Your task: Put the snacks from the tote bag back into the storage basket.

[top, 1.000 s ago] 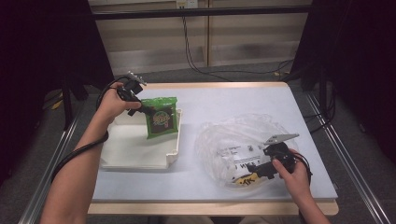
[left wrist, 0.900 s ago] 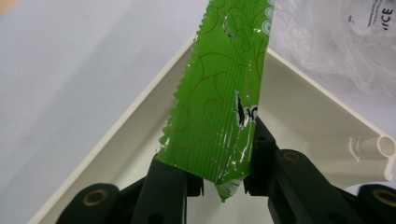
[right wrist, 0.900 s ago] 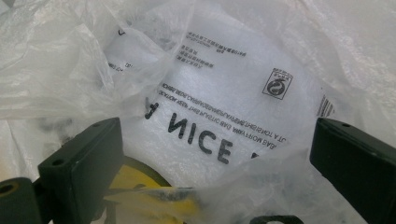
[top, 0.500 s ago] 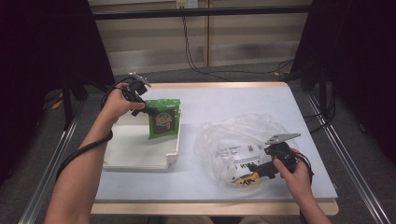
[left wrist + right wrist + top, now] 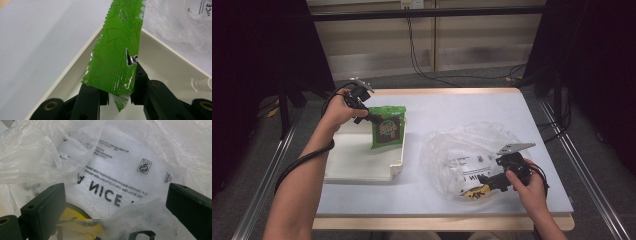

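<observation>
A green snack packet (image 5: 388,128) hangs upright over the white tray (image 5: 362,167) at the table's left. My left gripper (image 5: 371,118) is shut on the packet's crimped top edge. In the left gripper view the packet (image 5: 117,55) rises from between the closed jaws of that gripper (image 5: 118,88), above the tray's rim (image 5: 75,71). At the right lies a crumpled clear plastic bag (image 5: 464,152) with printed text. My right gripper (image 5: 488,183) is at its near edge, open. In the right gripper view the bag's film (image 5: 117,175) spreads between the wide jaws of that gripper (image 5: 115,195). A yellow item (image 5: 75,218) shows inside the bag.
The pale table (image 5: 452,107) ends in a wooden front edge (image 5: 442,222). Metal rails run along both sides, and cables hang behind the table. The yellow item (image 5: 474,193) lies at the bag's near side, by my right gripper.
My left gripper has shifted slightly to the right with the green packet still in it. The right gripper has hardly moved at the bag's edge.
</observation>
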The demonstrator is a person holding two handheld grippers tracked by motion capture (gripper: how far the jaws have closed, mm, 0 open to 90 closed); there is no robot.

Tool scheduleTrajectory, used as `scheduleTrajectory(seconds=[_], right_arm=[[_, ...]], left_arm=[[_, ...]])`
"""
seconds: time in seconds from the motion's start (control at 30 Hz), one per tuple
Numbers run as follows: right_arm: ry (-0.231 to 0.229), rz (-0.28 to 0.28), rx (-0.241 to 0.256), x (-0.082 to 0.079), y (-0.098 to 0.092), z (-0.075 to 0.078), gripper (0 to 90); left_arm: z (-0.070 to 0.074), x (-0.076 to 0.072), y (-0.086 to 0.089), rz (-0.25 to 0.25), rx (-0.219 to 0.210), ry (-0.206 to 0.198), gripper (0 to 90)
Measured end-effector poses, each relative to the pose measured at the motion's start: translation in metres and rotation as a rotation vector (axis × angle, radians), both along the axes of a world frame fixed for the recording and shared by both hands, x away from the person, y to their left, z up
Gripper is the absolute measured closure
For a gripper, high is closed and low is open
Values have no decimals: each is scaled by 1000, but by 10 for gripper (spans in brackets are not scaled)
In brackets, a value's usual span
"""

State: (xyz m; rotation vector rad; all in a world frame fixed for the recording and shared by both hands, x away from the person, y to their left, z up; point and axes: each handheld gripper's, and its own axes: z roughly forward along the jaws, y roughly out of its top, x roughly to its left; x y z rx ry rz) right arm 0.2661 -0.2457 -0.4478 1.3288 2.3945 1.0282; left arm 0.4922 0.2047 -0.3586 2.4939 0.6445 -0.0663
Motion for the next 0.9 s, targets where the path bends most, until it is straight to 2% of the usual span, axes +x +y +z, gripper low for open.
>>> scheduleTrajectory(seconds=[0.03, 0.07, 0.17, 0.27, 0.47, 0.57, 0.63, 0.67, 0.7, 0.73, 0.77, 0.8, 0.9], right_arm=[[-2, 0, -4, 0, 0, 0, 27], [1, 0, -2, 0, 0, 1, 27], [3, 4, 0, 0, 1, 0, 27], [0, 11, -2, 0, 2, -1, 27], [-2, 7, 0, 0, 2, -1, 27], [1, 5, 7, 1, 1, -1, 27], [3, 3, 4, 1, 1, -1, 27], [4, 2, 5, 1, 1, -1, 27], [4, 5, 8, 1, 1, -1, 27], [5, 5, 11, 1, 2, -1, 26], [4, 5, 9, 2, 2, -2, 26], [8, 11, 4, 2, 3, -2, 26], [12, 11, 2, 3, 4, -3, 26]], left_arm=[[2, 3, 2, -37, 25, -5, 739], [0, 0, 1, 18, -18, 2, 739], [1, 1, 3, 18, -30, -1, 738], [1, 3, 4, 4, -12, -9, 738], [-2, 5, 8, 21, -24, -5, 738], [-3, 9, 12, -2, -17, -8, 736], [-4, 10, 11, 7, -15, -1, 737], [-3, 11, 11, -2, -7, -11, 736], [-2, 14, 13, -38, 22, -19, 736], [-3, 14, 12, -5, -11, -14, 736], [-2, 17, 13, -36, -5, -24, 736], [-3, 16, 11, -13, -35, -31, 735], [-4, 19, 9, -34, -10, -37, 728]])
